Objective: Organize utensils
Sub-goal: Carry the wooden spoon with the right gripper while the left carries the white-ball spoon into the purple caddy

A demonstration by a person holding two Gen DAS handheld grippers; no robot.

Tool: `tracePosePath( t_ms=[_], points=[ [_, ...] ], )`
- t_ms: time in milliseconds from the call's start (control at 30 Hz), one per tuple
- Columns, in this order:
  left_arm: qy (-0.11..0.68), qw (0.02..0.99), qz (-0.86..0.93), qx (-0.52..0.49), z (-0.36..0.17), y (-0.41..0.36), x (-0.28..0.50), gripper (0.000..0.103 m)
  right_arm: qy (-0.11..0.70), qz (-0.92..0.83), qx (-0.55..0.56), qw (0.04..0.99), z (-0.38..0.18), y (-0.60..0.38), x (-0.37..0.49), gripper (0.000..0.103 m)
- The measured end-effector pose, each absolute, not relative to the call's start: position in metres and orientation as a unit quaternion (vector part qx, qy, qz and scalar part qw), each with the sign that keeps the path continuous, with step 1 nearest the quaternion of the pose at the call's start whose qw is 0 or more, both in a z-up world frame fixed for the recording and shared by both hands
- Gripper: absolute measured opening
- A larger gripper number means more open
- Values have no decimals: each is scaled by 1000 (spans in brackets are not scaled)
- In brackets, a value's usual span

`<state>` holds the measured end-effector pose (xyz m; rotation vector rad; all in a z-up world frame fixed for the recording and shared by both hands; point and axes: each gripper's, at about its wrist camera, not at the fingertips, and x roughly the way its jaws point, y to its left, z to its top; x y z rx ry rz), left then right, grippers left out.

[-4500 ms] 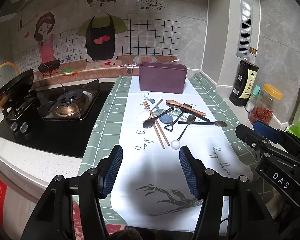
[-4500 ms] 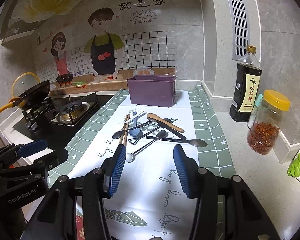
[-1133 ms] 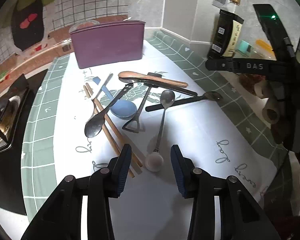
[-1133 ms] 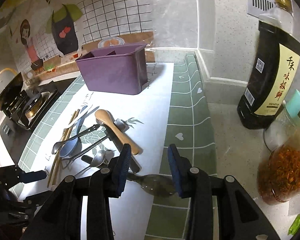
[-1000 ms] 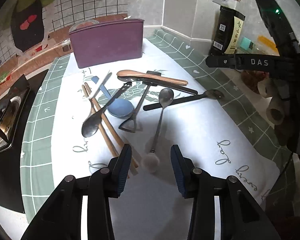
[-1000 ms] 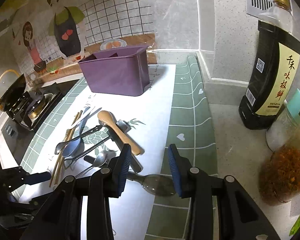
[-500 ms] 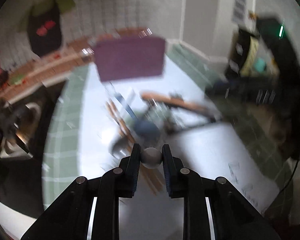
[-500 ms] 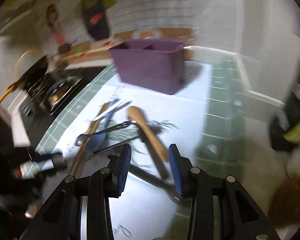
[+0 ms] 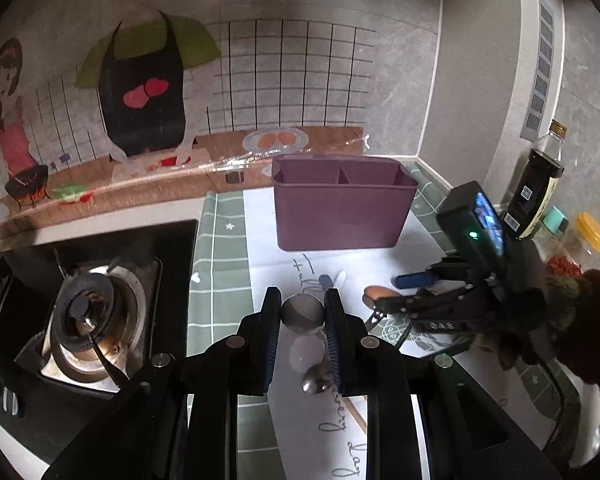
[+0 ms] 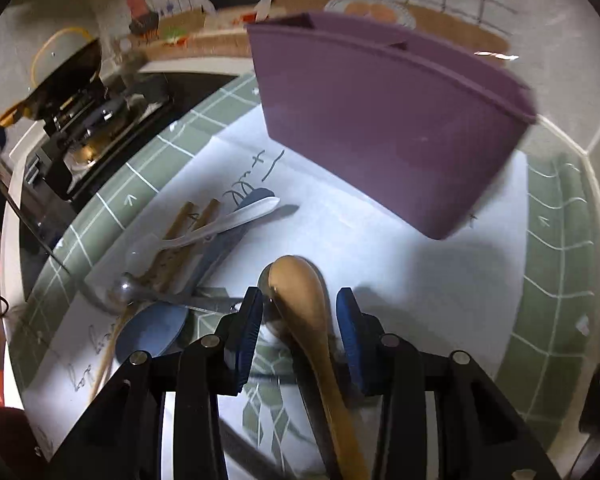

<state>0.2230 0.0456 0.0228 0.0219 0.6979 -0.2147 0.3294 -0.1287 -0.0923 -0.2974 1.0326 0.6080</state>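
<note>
While clamped, left gripper [image 9: 302,314], spoon [image 9: 302,312]

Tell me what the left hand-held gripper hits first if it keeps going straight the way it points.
Most likely the purple utensil caddy, standing directly ahead of the left hand-held gripper, which is shut on the ball-ended spoon. Depth is hard to judge in the fisheye view.

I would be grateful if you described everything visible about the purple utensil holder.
The purple utensil holder is a matte, plastic-looking rectangular tub, slightly wider at the rim. An inner wall divides it into two compartments; what shows of their insides looks empty. It stands upright on the white centre of the green-checked mat, near the back wall. Nothing touches it; both grippers are short of it.
</note>
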Motion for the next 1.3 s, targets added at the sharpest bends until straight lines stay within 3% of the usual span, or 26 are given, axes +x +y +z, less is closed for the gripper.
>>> tracePosePath(
  t_ms=[200, 767, 967, 1167, 1300],
  points=[
    [350, 931, -101, 8, 17, 48, 220, 23, 489, 275, -129, 818, -94, -125, 332, 28],
    [330, 939, -98, 10, 46, 32, 209, 23, 390, 245, 28, 887, -4, -198, 281, 27],
    [279, 955, -97, 29, 92, 26, 216, 23, 326, 240, 34, 914, 40, -201, 274, 27],
    [177, 979, -99, 19, 178, 23, 262, 23, 195, 219, 18, 956, 140, -195, 295, 27],
    [182, 977, -110, 4, 177, 20, 320, 23, 179, 192, 18, 965, 153, -188, 330, 27]
  ],
)
